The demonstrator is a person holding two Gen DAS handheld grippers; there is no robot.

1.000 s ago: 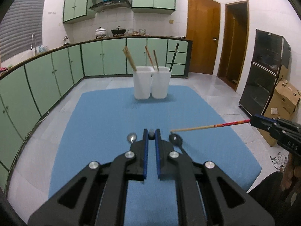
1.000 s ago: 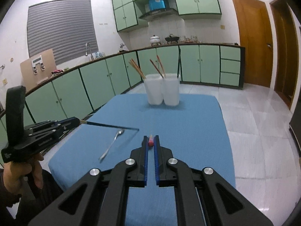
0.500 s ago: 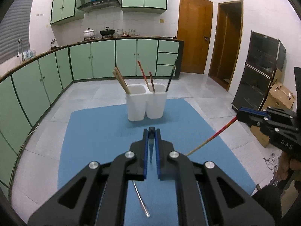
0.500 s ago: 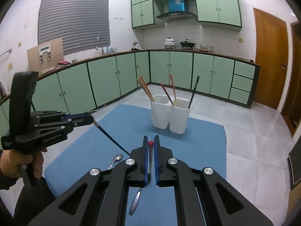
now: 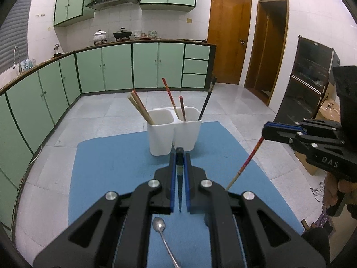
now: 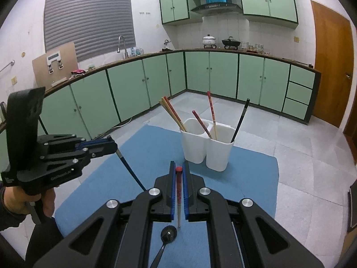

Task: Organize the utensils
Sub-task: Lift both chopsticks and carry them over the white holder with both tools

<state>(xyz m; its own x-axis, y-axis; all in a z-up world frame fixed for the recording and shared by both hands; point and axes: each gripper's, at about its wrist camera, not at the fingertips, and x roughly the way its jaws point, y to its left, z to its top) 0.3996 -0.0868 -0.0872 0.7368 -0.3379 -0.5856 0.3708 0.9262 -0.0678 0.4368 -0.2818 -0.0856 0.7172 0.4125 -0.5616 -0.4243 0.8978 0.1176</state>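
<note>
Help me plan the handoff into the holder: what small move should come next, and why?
Probably carry the left gripper forward over the holder's right cup: it grips a black chopstick, and a black one stands there already.

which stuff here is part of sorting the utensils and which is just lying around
Part of the job:
- black chopstick in the left gripper
- red-topped chopstick in the right gripper
- white two-part holder
- spoon on the blue mat

Just lying about:
- pots on the counter
- cardboard box
</note>
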